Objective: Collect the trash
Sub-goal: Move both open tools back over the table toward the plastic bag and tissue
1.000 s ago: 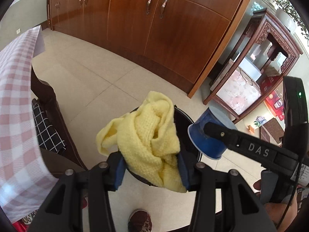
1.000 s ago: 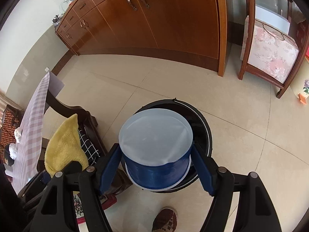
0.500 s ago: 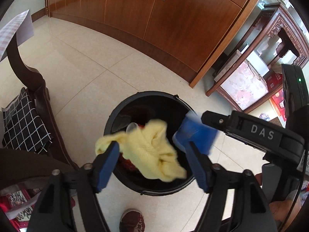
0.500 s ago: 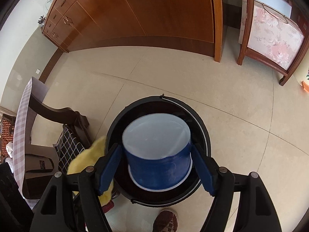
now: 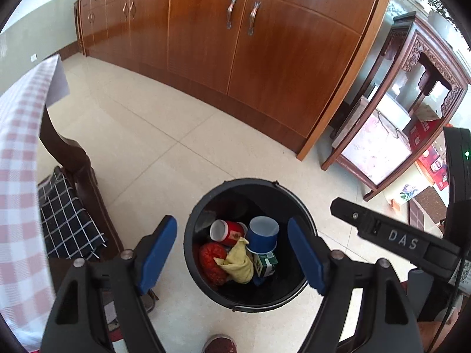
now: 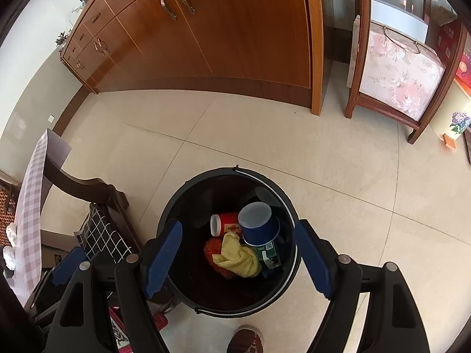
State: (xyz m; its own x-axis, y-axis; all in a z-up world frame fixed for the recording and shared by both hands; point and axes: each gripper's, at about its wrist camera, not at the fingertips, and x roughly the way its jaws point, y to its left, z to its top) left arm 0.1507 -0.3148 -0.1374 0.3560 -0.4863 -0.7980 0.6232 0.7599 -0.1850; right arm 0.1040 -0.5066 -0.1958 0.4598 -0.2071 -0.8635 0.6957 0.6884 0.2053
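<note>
A black bin [image 5: 203, 279] [image 6: 282, 291] stands on the tiled floor below both grippers. Inside lie a yellow knitted cloth [image 5: 238, 261] [image 6: 238, 257], a blue cup [image 5: 263, 234] [image 6: 256, 227] upside down, a red can [image 5: 228, 229] [image 6: 228, 223], a red net bag [image 5: 212, 261] and a green carton [image 5: 265, 263] [image 6: 269, 254]. My left gripper [image 5: 232, 254] is open and empty above the bin. My right gripper [image 6: 238, 260] is open and empty above the bin; its body [image 5: 391, 236] shows at the right in the left wrist view.
A dark wooden chair with a checked black cushion [image 5: 66, 220] [image 6: 103, 235] stands left of the bin. A pink checked tablecloth [image 5: 17, 176] hangs at far left. Brown cabinets [image 5: 235, 44] line the back. A carved side table [image 5: 397, 117] stands at right. A shoe [image 6: 245, 339] is below the bin.
Both grippers opened over the bin. The yellow cloth dropped from the left one and the blue cup from the right one; both now lie in the bin.
</note>
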